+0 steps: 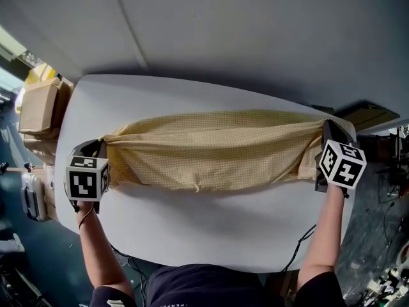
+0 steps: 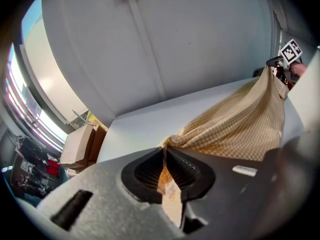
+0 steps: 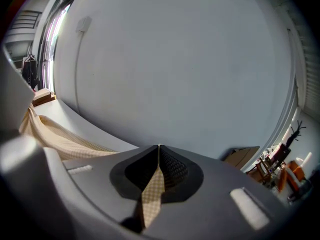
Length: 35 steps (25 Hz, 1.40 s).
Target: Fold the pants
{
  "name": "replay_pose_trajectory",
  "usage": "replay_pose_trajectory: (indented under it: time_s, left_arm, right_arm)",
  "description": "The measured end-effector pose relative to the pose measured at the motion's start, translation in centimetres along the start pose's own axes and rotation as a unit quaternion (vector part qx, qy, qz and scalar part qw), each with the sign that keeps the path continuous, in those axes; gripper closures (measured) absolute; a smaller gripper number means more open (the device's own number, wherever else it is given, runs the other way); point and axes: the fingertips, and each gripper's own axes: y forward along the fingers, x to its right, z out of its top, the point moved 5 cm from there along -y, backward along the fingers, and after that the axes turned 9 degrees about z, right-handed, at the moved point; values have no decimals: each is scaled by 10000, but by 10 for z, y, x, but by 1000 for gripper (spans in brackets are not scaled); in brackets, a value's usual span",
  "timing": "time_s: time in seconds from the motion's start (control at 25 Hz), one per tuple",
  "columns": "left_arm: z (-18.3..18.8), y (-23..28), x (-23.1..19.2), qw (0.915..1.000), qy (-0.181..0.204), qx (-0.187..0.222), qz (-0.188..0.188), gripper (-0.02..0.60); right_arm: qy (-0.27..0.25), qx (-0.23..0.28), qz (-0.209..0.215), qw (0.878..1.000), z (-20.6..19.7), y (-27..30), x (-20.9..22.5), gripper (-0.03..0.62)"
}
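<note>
Clamped on the yellow checked pants (image 1: pixel 217 149) at 9 and 3 o'clock, the left gripper (image 1: pixel 104 143) and right gripper (image 1: pixel 324 132) should lay them taut and level.

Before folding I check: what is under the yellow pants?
The white table shows around the yellow pants; beneath the cloth it is covered, and anything there is unseen.

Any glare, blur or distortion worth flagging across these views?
Head view: even light, pants sharp, table edge bowed. Left gripper view: window blown out, corners dark. Right gripper view: heavy fisheye, wall curved, corners black.
</note>
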Motion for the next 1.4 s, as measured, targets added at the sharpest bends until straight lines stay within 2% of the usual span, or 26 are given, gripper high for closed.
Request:
replay_pose_trajectory:
  time_s: [0.28,0.52,0.76,0.96,1.16,1.28,1.4]
  left_arm:
    - [-2,30,0,9999,-70,-145,-9,558]
    - [5,36,-1,9996,-39,166,226,523]
    - [1,36,0,9998,71,44,160,506]
    - [1,27,-5,9996,127,125,221,508]
    - [0,19,-17,9994,-46,198,272,526]
    - [1,11,-14,9993,42,267,277,541]
    - [3,-1,-3,9991,218,370,73,551]
  right_arm:
    - [184,-344,74,9992,-19,44,4,580]
    - [452,-472,231,9976,-36,69,2,577]
    - [626,-748,362,9946,-46,81,4,560]
    - [940,-586,567,9922,-38,77,8,497]
    - [953,-486,605,9924,-23,63,17,491]
    - [1012,-419,498,9927,-19,48,24,498]
    - [1013,-570,370,9925,-21,39,31,494]
